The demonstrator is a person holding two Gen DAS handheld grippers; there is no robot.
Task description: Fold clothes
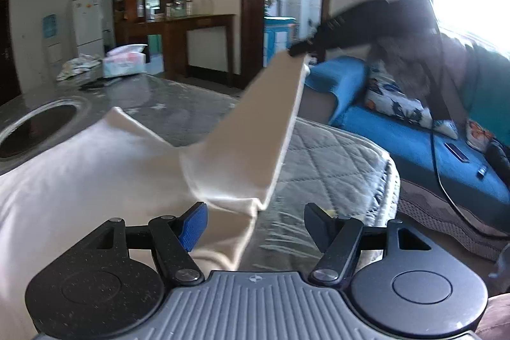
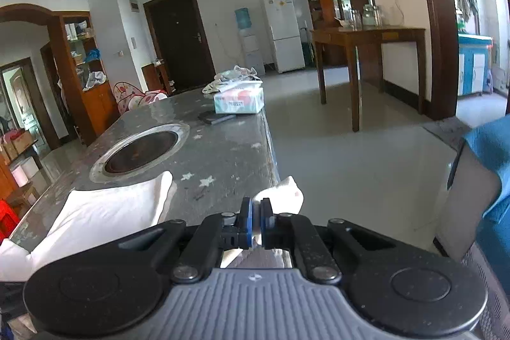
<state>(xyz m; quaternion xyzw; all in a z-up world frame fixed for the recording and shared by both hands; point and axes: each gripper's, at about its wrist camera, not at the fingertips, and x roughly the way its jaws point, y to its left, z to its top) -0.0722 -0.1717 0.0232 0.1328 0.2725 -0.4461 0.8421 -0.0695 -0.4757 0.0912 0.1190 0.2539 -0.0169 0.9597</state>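
Left gripper (image 1: pixel 255 225): jaws stand wide apart, released, nothing pinched. The blue-padded finger (image 1: pixel 193 225) rests at the folded edge of the cloth; whether it touches cannot be told. The other finger hangs over the bare table.
Cloth (image 1: pixel 95 168): cream garment, bulk spread on the near left part of the table. One long strip rises slantwise off the table to the upper right, up to the right gripper.
Table (image 1: pixel 178 104): grey glossy top with a round metal-rimmed hole (image 2: pixel 140 150) at the left; quilted grey cover at the near right edge.
Far end of table: tissue box (image 2: pixel 239 99), a dark flat object before it, crumpled bags behind.
Right gripper (image 2: pixel 255 220): fingers clenched together, grasping a corner of the cloth; a white tuft sticks out past the pads. Held above the table's right edge.
Right side: blue sofa (image 1: pixel 414 129) with patterned cushions, beside the table.
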